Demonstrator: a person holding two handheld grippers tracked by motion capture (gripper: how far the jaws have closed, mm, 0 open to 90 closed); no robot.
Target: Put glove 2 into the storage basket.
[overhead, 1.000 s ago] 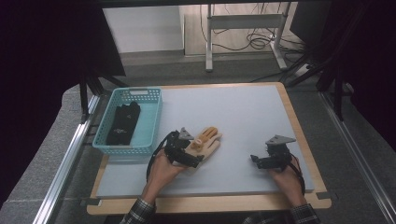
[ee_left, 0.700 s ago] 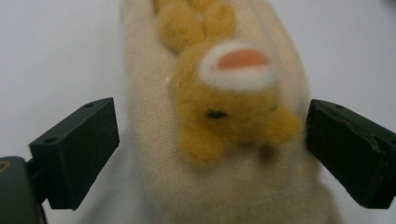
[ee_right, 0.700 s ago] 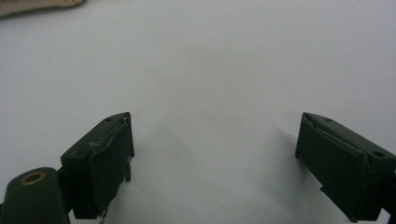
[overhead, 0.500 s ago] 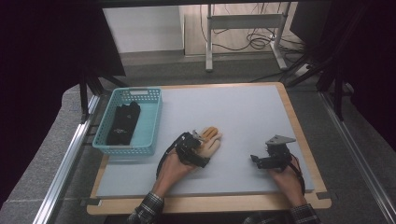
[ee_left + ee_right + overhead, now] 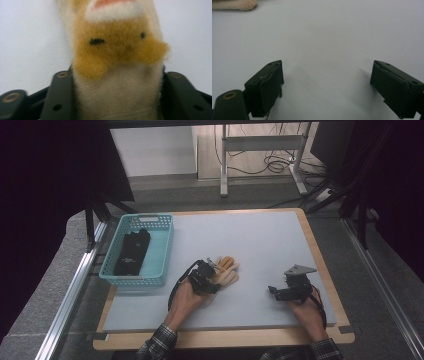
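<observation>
Item: fuzzy sock [image 5: 117, 62], flat on the tabletop [image 5: 280, 240].
Left claw [image 5: 212, 276] has just been closing, clamps its cuff for lifting; right claw [image 5: 327, 82] rests released, apart.

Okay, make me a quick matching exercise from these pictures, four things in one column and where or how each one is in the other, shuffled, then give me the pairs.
Things:
1. left gripper
2. right gripper
3. black item
4. teal basket

States or places:
A. lies inside the basket
B. jaws closed on the cream and orange fuzzy sock
C. stands at the left edge of the grey mat
D. jaws wide apart over bare mat, nothing between them

Pairs: 1-B, 2-D, 3-A, 4-C
</observation>
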